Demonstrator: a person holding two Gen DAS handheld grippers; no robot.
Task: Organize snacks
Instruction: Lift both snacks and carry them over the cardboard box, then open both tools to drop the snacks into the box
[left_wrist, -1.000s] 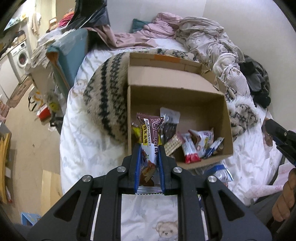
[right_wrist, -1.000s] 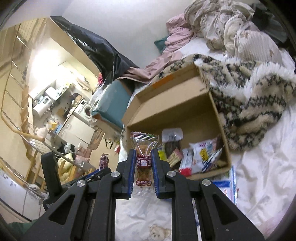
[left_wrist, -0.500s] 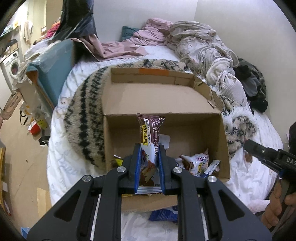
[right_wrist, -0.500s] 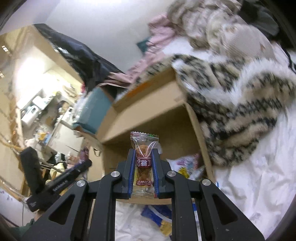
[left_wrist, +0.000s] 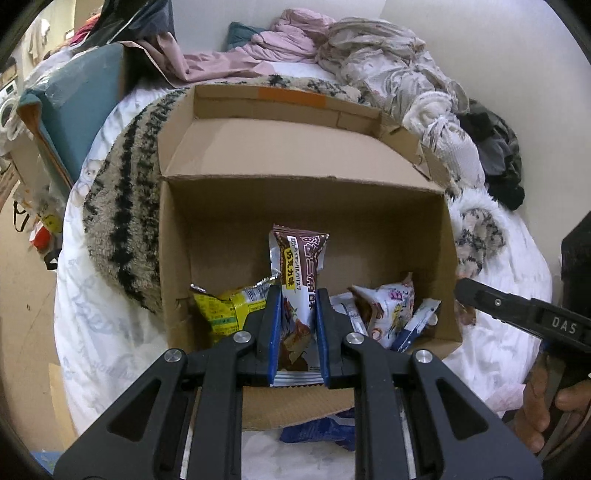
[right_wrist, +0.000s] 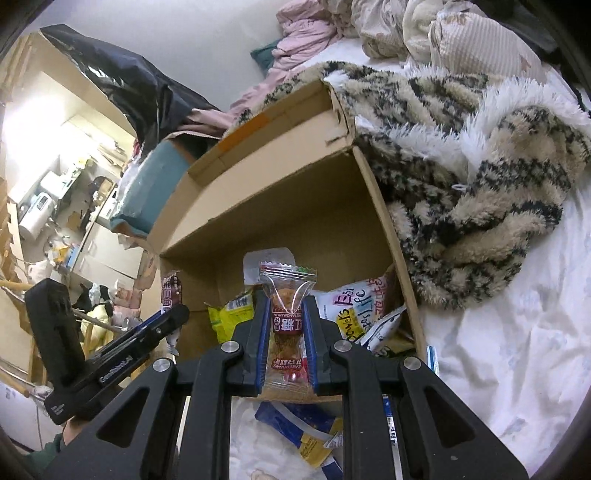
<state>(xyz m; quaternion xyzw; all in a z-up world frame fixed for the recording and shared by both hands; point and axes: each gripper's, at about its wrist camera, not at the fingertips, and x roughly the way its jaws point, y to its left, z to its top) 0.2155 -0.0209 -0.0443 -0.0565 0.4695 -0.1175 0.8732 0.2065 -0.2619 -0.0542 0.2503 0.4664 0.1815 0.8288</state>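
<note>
Both grippers had moved closer over the open brown cardboard box (left_wrist: 306, 206) on the bed. The left gripper (left_wrist: 297, 325) had its jaws clamped on a brown-and-white chocolate snack packet (left_wrist: 297, 291); the right gripper (right_wrist: 284, 339), at its 3 o'clock, gripped a clear red-labelled candy wrapper (right_wrist: 286, 325) above the box's snacks.

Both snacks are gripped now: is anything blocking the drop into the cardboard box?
Nothing visible does. The cardboard box is open, flaps folded back. The left hand-held gripper holds the brown snack bar and the right hand-held gripper the clear-wrapped snack over its near wall; only loose snacks lie below.
</note>
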